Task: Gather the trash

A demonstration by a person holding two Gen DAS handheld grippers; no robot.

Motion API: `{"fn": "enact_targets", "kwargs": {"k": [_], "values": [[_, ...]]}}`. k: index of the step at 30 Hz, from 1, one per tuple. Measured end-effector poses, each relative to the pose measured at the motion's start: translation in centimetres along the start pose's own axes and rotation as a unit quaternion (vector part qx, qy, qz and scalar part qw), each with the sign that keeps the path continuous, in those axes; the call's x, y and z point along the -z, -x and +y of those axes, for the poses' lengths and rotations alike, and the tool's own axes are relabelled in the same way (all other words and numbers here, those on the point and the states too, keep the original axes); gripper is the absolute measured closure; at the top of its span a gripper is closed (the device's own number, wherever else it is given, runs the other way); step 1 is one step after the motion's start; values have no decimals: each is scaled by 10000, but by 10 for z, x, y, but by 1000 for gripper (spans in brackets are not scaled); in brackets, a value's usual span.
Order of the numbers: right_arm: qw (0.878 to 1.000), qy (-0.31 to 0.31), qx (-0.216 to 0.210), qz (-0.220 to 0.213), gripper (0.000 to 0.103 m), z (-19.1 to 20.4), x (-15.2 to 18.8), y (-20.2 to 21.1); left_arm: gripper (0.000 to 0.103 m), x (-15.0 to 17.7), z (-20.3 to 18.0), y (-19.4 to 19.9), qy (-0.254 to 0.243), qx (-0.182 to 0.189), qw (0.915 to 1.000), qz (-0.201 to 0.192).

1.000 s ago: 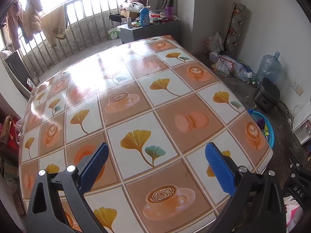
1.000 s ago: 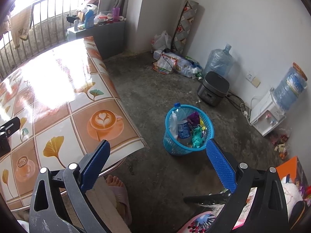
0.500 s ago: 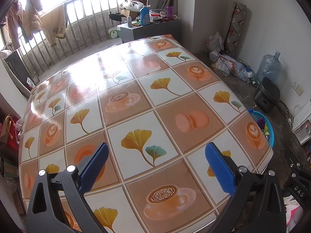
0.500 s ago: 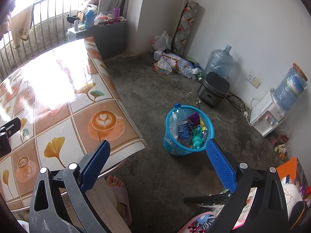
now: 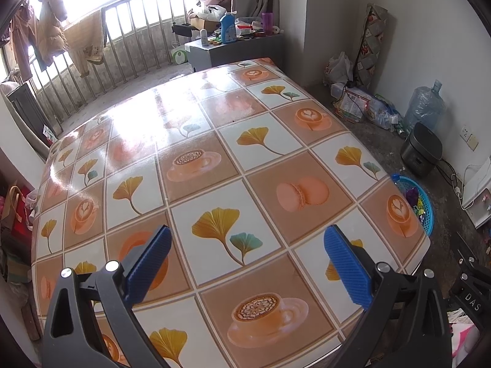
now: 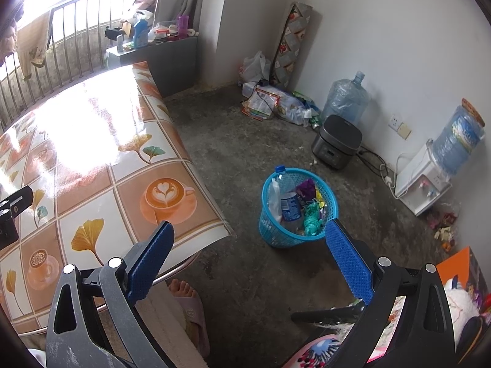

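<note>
Hovering with both grippers empty, trash already in the basket

At lower left of the left wrist view, the left gripper [image 5: 245, 263] hangs over the table [image 5: 214, 141], jaws wide apart; no trash shows on it. In the right wrist view, right gripper [image 6: 248, 263], jaws equally spread, faces the blue basket [image 6: 273, 233] at centre, holding a bottle [image 6: 287, 196] and wrappers [image 6: 311, 214]. Scan the floor litter along the right wall before descending.
</note>
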State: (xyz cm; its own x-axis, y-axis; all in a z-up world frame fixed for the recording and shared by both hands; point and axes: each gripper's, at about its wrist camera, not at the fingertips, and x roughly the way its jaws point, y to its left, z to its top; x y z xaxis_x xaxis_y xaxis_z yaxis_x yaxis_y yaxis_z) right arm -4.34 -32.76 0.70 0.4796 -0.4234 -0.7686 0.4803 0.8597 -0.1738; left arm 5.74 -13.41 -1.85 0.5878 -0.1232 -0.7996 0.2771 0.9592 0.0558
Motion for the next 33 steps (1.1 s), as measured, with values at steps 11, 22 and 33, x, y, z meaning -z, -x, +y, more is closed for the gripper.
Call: {"fn": "enact_targets", "kwargs": {"k": [11,22,33], "values": [[10000,-4,4,1,8,-1,1,0,6,0,0,1,-5,1,10000,-2],[10000,-7,6,-2,8,0,2,0,6,-1,0,0,3,0,10000,-3],[10000,-16,6,-2,8,1,3,0,6,0,0,1,26,-2,10000,9]]}}
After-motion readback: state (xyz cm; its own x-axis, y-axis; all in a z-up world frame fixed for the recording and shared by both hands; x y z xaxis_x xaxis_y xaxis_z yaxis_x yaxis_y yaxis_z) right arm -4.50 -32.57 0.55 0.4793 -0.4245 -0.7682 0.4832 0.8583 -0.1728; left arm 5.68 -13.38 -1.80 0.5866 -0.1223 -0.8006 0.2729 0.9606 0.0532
